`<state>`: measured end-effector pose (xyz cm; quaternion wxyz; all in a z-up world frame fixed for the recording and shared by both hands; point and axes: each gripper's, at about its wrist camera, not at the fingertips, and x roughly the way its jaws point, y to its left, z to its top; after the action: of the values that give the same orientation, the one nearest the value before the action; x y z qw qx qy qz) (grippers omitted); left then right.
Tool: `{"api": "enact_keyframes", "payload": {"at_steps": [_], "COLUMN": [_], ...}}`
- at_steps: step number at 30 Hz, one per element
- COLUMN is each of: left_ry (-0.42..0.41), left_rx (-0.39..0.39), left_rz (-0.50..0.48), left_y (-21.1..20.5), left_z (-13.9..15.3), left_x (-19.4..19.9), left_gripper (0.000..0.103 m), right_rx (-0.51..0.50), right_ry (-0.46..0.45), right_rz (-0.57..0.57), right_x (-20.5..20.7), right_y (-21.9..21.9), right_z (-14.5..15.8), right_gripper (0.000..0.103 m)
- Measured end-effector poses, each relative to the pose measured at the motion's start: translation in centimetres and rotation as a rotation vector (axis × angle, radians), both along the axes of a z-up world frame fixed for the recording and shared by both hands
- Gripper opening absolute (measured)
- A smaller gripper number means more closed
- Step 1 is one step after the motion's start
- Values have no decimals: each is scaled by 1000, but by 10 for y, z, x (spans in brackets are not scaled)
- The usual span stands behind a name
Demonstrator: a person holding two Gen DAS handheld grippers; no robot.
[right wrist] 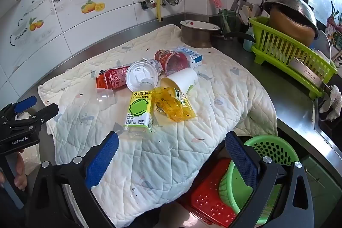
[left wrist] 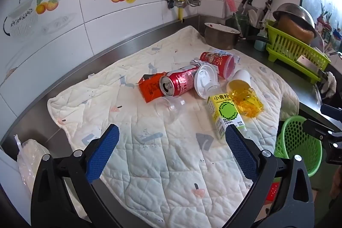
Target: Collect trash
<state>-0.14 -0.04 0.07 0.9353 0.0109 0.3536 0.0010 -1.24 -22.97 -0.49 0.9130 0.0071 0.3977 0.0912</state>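
Note:
A heap of trash lies on a quilted white mat [left wrist: 162,164] over the steel counter: a red can [left wrist: 177,82], an orange carton [left wrist: 149,89], a clear plastic cup [left wrist: 168,107], a white lid [left wrist: 206,80], a yellow-green juice bottle [right wrist: 140,110], a yellow wrapper [right wrist: 173,104], a white paper cup [right wrist: 181,79] and a red cup [right wrist: 173,61]. My left gripper [left wrist: 171,129] hovers open short of the clear cup, holding nothing. My right gripper [right wrist: 171,136] is open and empty just short of the juice bottle. A green basket [right wrist: 271,149] sits below the counter edge on the right.
A metal pot [left wrist: 220,38] stands at the mat's far corner. A green dish rack [right wrist: 288,50] with a colander fills the right counter, with knives behind it. A red perforated crate [right wrist: 209,191] lies under the basket. A plastic bag [left wrist: 27,159] sits at left.

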Motion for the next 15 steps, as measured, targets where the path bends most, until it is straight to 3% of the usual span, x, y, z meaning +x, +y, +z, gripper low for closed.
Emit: {"api": "enact_keyframes", "payload": {"at_steps": [15], "left_ry": [13], "left_rx": [12], "left_rz": [10], "left_y": [-13], "left_z": [5], "left_x": [8], "left_gripper": [98], "right_rx": [6], "right_ry": [6], "right_rz": [1], "right_x": [0], "right_y": [5], "right_z": [1], "right_gripper": [97]}}
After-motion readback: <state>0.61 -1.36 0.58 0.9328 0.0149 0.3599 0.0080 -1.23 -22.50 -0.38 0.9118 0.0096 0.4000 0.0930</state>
